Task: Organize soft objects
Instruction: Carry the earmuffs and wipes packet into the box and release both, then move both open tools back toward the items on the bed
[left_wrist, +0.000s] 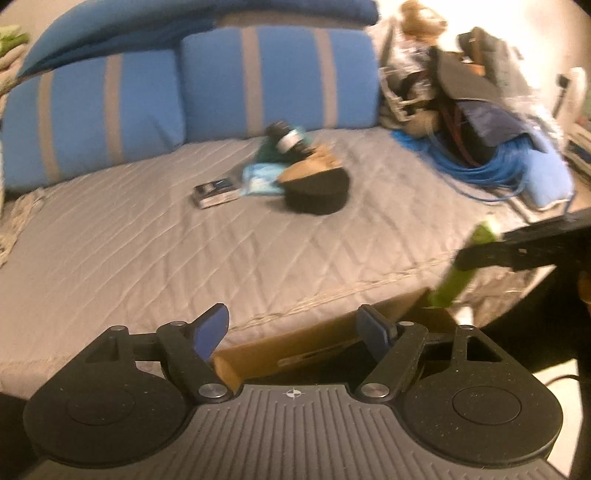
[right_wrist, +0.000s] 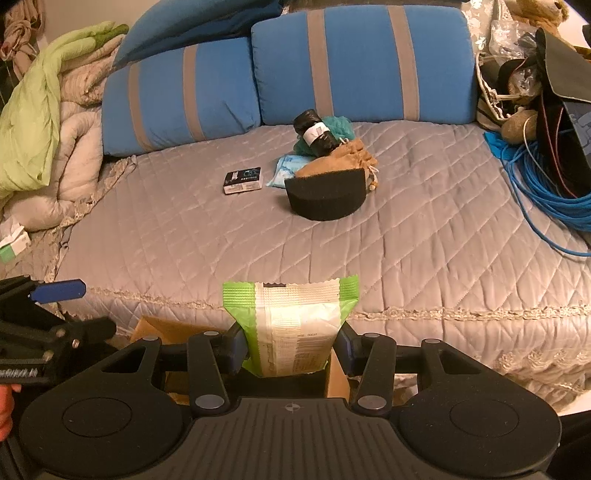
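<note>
The bed (right_wrist: 184, 236) with its grey quilted cover carries almost everything. Two blue striped pillows (right_wrist: 362, 66) lean along its back edge, and a coil of blue cable (right_wrist: 546, 192) lies near its right edge. Toward the middle back of the cover, a small heap waits, probably gathered there for sorting: a black half-round foam piece (right_wrist: 327, 195), a tan cloth pouch (right_wrist: 340, 158) touching it behind, a black roll with a white label (right_wrist: 316, 133) on top of some teal fabric, and a small dark box (right_wrist: 243, 180) just beside to the left.

Below the front edge of the bed stands an open cardboard box (left_wrist: 317, 350) (likely the place for collecting).

The right gripper (right_wrist: 291, 343) is clamped on a green and white soft packet (right_wrist: 291, 325), held upright over the box, I think so that it can drop inside. The left gripper (left_wrist: 293, 328) has its fingers wide apart and holds nothing, hovering near the box.
</note>
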